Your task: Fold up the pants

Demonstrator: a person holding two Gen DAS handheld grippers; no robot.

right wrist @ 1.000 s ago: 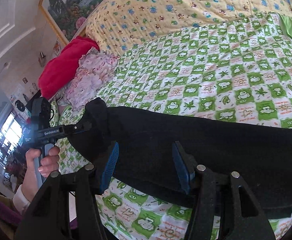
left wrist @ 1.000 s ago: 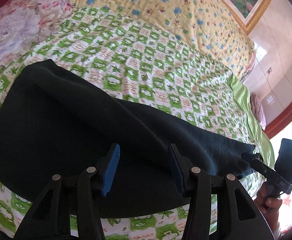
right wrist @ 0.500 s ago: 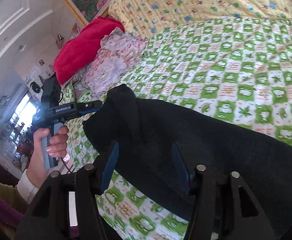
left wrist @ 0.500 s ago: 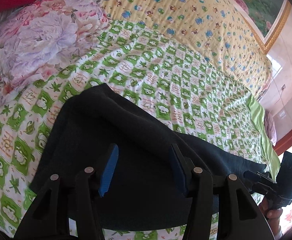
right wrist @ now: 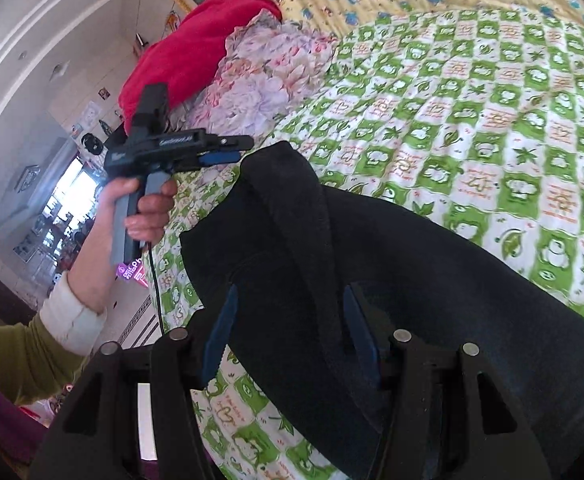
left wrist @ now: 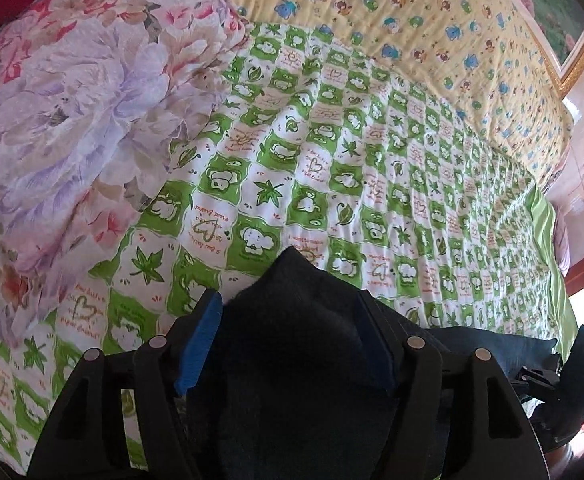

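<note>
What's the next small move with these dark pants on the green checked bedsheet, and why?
Probably close both grippers. The dark navy fabric pants bunch up between the blue pads of the left gripper and the right gripper, yet both sets of jaws look spread, so nothing seems pinched for the fold.

Floral pillow (left wrist: 72, 100) blocks left; checkered quilt (left wrist: 372, 160) open.

black pants (right wrist: 432, 280), green-white checked sheet (left wrist: 332, 152), red pillow (right wrist: 196, 40)

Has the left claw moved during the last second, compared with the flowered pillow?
Yes. The left claw has swung toward the flowered pillow, which now fills the upper left of its view, with the black pants between its fingers.
</note>
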